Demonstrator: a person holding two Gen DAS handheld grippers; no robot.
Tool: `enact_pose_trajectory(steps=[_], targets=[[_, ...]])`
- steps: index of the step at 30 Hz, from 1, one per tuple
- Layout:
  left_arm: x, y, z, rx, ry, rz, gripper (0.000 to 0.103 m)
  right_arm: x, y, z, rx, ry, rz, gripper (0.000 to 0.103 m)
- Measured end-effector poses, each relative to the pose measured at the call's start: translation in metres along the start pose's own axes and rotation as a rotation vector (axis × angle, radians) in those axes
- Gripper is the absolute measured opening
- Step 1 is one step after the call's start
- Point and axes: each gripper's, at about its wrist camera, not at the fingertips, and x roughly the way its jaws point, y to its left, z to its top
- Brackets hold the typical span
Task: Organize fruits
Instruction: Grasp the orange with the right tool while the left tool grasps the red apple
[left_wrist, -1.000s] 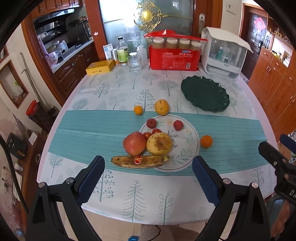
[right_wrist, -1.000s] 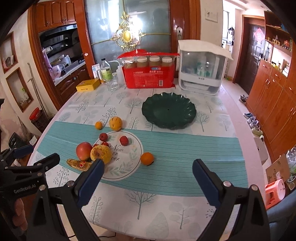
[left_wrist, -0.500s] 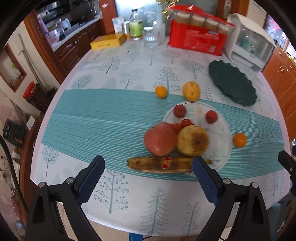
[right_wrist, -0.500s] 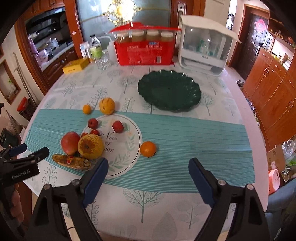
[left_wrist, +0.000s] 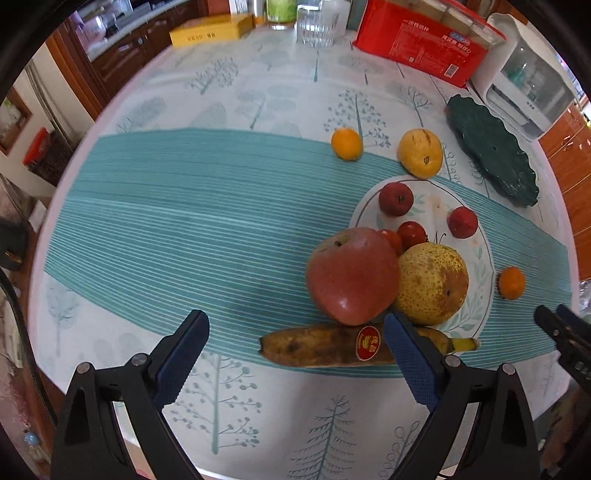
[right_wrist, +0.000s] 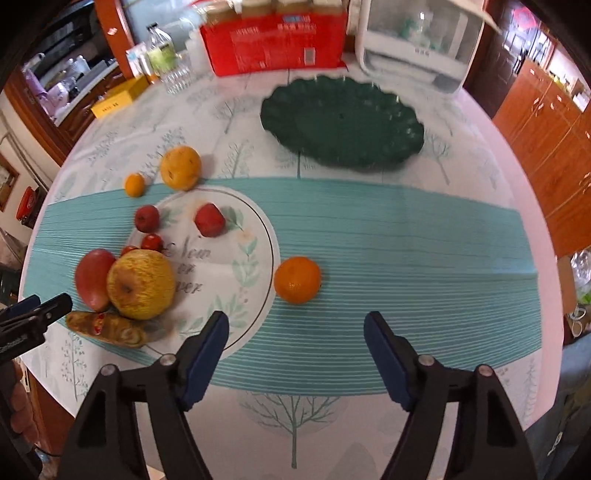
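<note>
A spotted banana (left_wrist: 325, 347) lies at the table's front, with a big red apple (left_wrist: 351, 275) and a yellow pear (left_wrist: 430, 282) just behind it. My left gripper (left_wrist: 295, 354) is open and hovers over the banana's left part. Small red fruits (left_wrist: 396, 198) lie on a printed white circle (right_wrist: 221, 266). An orange (right_wrist: 297, 280) lies just ahead of my open, empty right gripper (right_wrist: 295, 354). A dark green plate (right_wrist: 341, 122) stands empty at the back right. The banana also shows in the right wrist view (right_wrist: 107, 328).
A small orange (left_wrist: 346, 143) and a yellow fruit (left_wrist: 420, 152) lie behind the circle. A red box (right_wrist: 275, 40), a white appliance (right_wrist: 417, 37), a glass (left_wrist: 314, 26) and a yellow box (left_wrist: 210, 31) line the far edge. The table's front edge is close below both grippers.
Both grippers have moved forward and down toward the table. The left one came in over the banana, the right one toward the lone orange. Both stayed open.
</note>
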Motion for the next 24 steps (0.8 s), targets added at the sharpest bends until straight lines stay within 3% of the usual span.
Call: enact_pose_trajectory(steps=[18,24], targets=[[0.044,-0.025,0.034,0.087,0.047,-0.074,0.091,0.060,-0.011,0.018,0.057,0.075,0.050,0.052],[0.048,-0.016,0.036,0.073,0.070,-0.199,0.072,0.071,-0.008,0.020,0.052,0.100,0.052,0.042]])
